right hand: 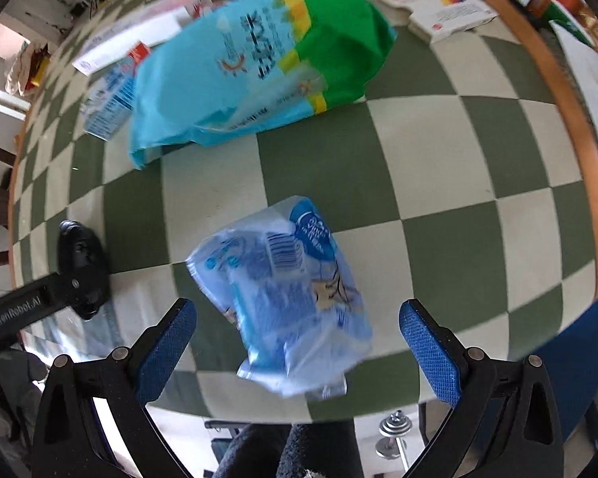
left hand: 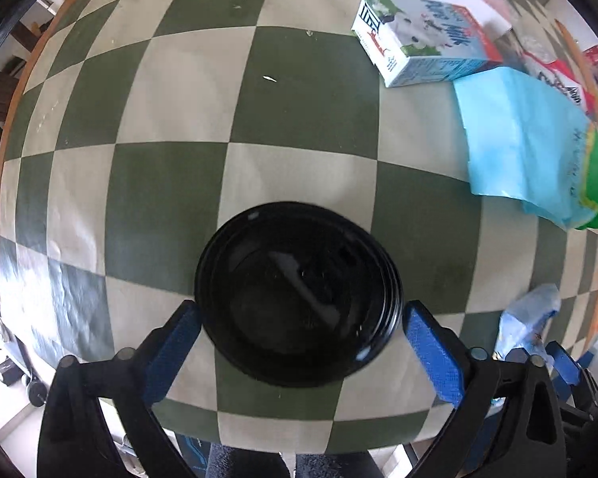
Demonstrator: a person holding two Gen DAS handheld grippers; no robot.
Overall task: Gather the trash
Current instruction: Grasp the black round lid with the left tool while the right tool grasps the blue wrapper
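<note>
Approach step — left gripper spread wide around black lid, right gripper agape over blue wrapper, nothing gripped — next: descend, squeeze.

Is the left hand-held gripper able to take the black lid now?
Probably yes: the left hand-held gripper is open with its fingers on either side of the black lid, and nothing lies between.

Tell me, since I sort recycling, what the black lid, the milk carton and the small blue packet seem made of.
Black lid: likely glossy moulded plastic; it reflects light. Milk carton: printed coated paperboard, by its sharp folded edges. Small blue packet: thin translucent plastic film, crinkled and shiny.
</note>
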